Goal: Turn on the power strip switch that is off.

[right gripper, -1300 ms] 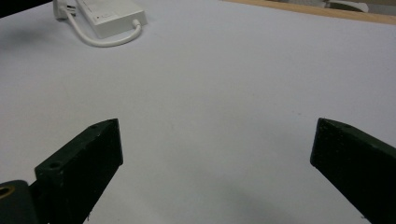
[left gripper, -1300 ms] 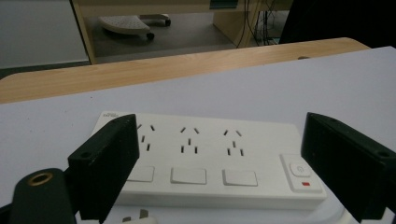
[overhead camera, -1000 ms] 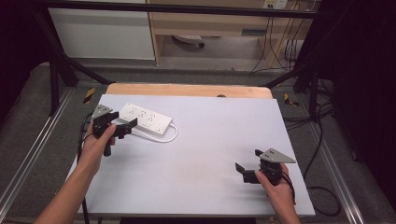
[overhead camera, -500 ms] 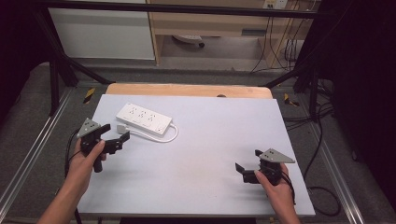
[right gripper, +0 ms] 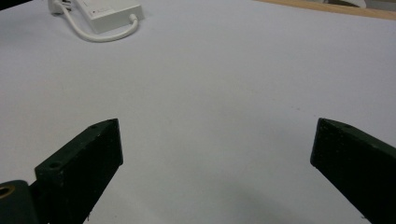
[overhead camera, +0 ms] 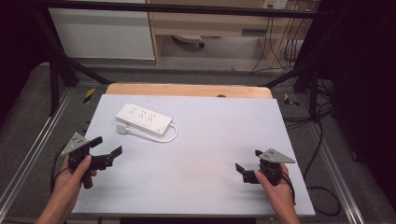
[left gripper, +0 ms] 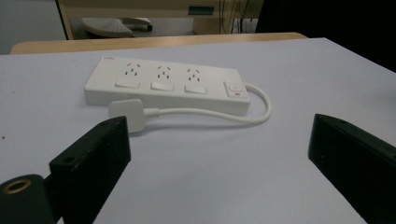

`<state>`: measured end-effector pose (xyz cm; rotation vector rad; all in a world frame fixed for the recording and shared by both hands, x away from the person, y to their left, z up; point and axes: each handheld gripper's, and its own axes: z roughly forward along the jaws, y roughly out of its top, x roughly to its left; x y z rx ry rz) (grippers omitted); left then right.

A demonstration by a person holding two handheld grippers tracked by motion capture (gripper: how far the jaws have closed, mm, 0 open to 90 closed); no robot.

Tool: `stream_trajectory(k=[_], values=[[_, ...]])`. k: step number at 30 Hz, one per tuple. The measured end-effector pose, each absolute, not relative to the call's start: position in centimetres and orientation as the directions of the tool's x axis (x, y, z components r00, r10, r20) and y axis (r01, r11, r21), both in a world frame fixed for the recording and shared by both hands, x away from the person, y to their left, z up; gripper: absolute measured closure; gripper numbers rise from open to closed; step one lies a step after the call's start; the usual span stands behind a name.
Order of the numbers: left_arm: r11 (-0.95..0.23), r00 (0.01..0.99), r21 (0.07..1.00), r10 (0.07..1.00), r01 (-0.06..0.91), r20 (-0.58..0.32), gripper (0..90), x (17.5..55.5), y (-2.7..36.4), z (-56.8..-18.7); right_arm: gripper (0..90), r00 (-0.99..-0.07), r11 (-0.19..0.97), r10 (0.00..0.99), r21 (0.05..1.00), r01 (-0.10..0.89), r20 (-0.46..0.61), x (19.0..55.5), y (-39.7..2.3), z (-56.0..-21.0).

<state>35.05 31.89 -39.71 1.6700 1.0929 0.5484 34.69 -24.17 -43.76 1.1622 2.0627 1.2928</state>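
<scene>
The left gripper [overhead camera: 108, 148] sits at the lower left of the high view, jaws spread wide with nothing between them; they have just been opening. Its own view looks straight at a white power strip [left gripper: 166, 85], whose plug [left gripper: 126, 110] lies in front of it on a looped cord. The strip lies in the upper left of the white table [overhead camera: 210, 140], well apart from both grippers. The right gripper [overhead camera: 247, 164], lower right, also stands open and empty.

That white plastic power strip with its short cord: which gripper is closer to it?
Left. The left gripper sits just short of the white plastic power strip, jaws open; the right gripper is far across the table.
</scene>
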Motion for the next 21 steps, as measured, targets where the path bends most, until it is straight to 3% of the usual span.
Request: stream_trajectory(k=[10,21], values=[[-0.082,0.509,0.905,0.846,0.416,-0.157,6.9,32.6,31.7,-41.3,2.7,-0.548,0.213,0.834,0.88,0.424,0.062,34.7,-24.2,-43.8],[-0.213,0.574,0.865,0.813,0.454,-0.101,6.9,31.9,29.1,-43.3,2.6,-0.538,0.224,0.841,0.873,0.433,0.051,34.9,-24.3,-44.1]])
